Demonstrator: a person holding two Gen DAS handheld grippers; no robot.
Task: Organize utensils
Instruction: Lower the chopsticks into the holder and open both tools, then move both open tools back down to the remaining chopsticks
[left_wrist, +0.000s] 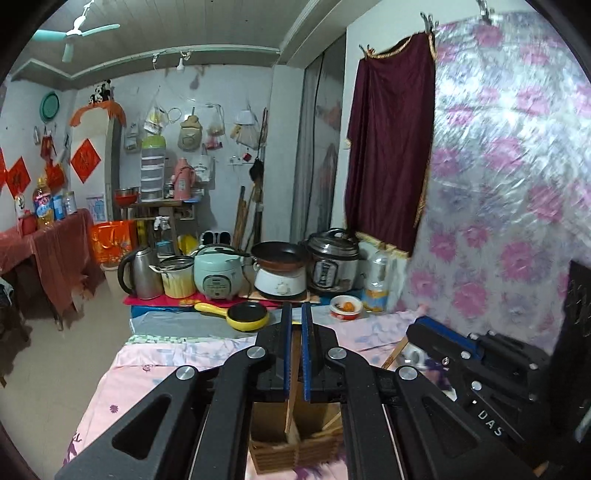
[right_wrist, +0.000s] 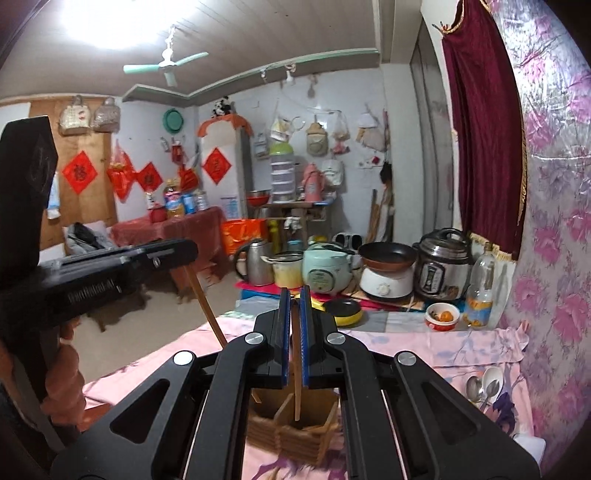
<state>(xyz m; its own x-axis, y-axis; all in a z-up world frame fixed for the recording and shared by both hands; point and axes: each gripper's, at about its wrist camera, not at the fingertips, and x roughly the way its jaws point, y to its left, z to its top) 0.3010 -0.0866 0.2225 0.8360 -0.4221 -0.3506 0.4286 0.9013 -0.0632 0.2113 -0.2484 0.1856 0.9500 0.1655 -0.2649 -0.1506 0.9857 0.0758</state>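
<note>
A wooden utensil holder with compartments (left_wrist: 280, 446) stands on the pink cloth, right below both grippers; it also shows in the right wrist view (right_wrist: 295, 432). My left gripper (left_wrist: 295, 317) is shut on a wooden chopstick (left_wrist: 291, 391) whose lower end hangs over the holder. My right gripper (right_wrist: 294, 299) is shut on another wooden chopstick (right_wrist: 296, 376), its tip inside a compartment. The left gripper's chopstick also shows in the right wrist view (right_wrist: 205, 302), slanting down to the holder. Three metal spoons (right_wrist: 484, 387) lie on the cloth at the right.
The table's far end holds a yellow pan (left_wrist: 247, 315), a kettle (left_wrist: 142, 273), a rice cooker (left_wrist: 218, 271), a frying pan on a burner (left_wrist: 280, 269), a pressure cooker (left_wrist: 332, 260), a bowl (right_wrist: 442, 315) and a bottle (right_wrist: 480, 284). A flowered wall (right_wrist: 554, 258) runs along the right.
</note>
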